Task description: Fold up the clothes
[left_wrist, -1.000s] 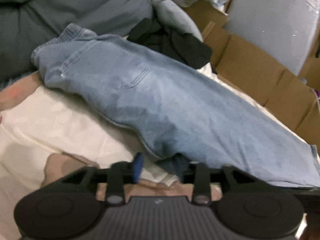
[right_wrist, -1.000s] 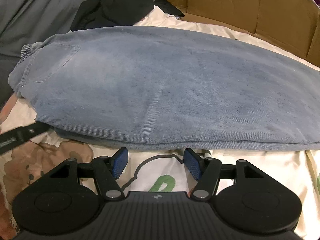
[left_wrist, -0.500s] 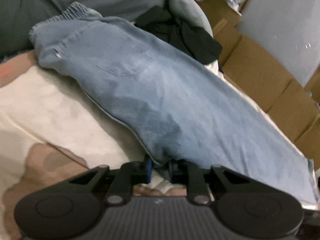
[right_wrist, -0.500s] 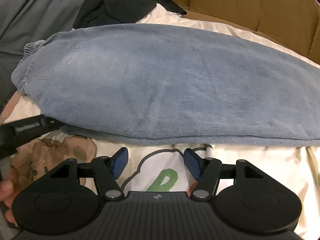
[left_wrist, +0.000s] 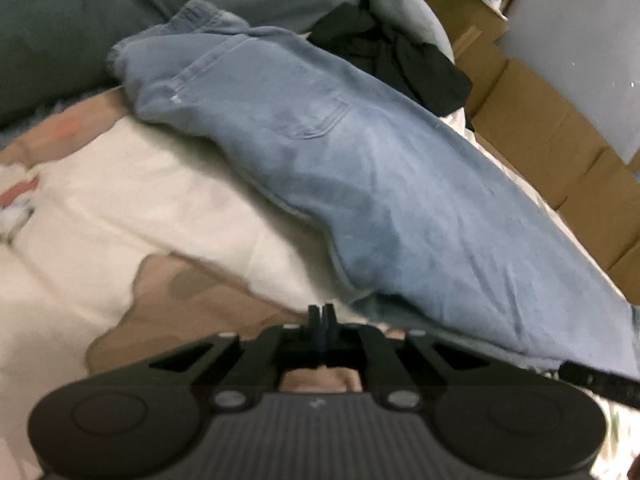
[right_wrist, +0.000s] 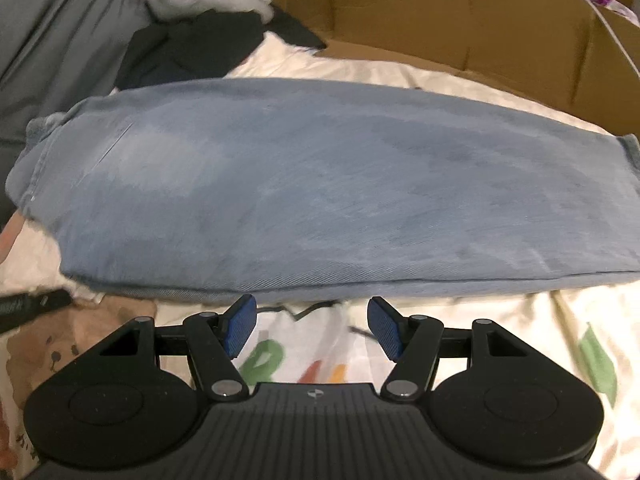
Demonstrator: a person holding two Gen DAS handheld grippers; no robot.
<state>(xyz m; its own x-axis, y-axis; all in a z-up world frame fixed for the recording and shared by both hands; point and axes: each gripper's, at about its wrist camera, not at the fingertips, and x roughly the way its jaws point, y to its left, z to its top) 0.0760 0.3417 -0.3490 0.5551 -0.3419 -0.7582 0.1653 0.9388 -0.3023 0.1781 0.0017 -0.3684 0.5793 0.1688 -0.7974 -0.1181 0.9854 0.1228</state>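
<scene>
Left claw (left_wrist: 319, 312) pressed together, empty, beside jeans (left_wrist: 360, 184) edge; right claw (right_wrist: 311, 326) spread, empty.

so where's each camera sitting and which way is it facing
Left wrist: on the left gripper, looking down over the jeans from their waist end toward the boxes; its fingers are shut, apparently beside the denim edge.
Right wrist: on the right gripper, facing the jeans' long side; its fingers are open, nothing between them.
Shared: the jeans, black clothes, boxes, printed sheet.
</scene>
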